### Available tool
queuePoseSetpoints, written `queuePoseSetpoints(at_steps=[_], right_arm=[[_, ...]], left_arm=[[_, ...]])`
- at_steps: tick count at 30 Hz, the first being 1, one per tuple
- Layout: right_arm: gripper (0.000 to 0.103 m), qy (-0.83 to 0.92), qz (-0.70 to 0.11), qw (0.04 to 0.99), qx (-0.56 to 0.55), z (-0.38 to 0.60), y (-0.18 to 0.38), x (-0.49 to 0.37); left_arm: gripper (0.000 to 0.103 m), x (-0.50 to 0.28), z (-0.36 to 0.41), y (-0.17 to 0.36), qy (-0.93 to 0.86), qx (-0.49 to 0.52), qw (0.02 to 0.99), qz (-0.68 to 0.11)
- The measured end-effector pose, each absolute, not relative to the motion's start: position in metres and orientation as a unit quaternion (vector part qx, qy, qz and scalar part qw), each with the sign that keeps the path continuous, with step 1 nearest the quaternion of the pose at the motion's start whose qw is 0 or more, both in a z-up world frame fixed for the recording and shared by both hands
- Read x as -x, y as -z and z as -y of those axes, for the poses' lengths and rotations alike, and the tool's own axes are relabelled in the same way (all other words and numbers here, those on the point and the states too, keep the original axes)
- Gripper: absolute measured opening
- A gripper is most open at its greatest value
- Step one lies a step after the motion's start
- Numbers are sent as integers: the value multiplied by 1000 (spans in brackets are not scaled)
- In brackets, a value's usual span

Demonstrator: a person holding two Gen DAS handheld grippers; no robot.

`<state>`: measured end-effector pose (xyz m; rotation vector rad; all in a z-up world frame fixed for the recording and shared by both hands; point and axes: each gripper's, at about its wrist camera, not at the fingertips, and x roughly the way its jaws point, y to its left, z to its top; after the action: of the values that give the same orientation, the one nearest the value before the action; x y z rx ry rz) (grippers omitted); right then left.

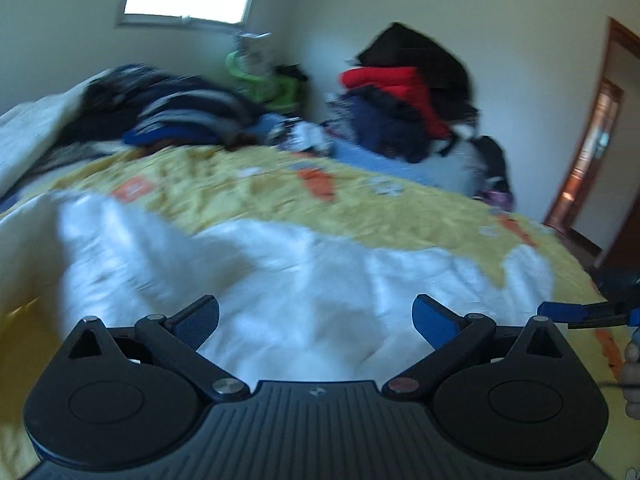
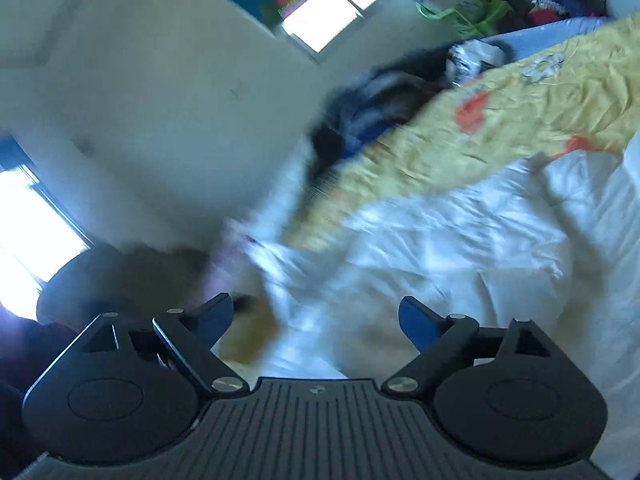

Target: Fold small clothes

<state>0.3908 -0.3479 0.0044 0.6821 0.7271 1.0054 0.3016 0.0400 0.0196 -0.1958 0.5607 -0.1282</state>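
The left hand-held gripper (image 1: 316, 320) is held with its jaws wide apart and nothing is seen between them. Directly ahead of and beneath it, a white garment (image 1: 280, 280) is spread in loose creases over a yellow patterned bedsheet (image 1: 240, 196). Further ahead, at the far edge of the bed, a heap of dark clothes (image 1: 176, 116) is seen ahead and to the left, and a taller pile topped with red and black garments (image 1: 404, 92) ahead and to the right. At the right edge of that view, blue fingertips of the other tool are partly shown.

The right hand-held gripper (image 2: 316, 320) is likewise held with its jaws well apart and empty. The white garment (image 2: 440, 240) lies ahead of it and to its right, on the bedsheet (image 2: 500, 120); much of this view is blurred. A bright window (image 2: 340, 12) is set in the wall above.
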Motion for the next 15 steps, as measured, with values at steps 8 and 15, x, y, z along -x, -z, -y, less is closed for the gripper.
queuePoseSetpoints(at_steps=[8,15], right_arm=[[86,-297,-385,788,-378,363,46,-421],[74,-236,-449,770,-387,356,100,-443]], left_arm=[[103,-371,33,49,158,17,921,-357],[103,-404,30,100,99,-10,900,-425]])
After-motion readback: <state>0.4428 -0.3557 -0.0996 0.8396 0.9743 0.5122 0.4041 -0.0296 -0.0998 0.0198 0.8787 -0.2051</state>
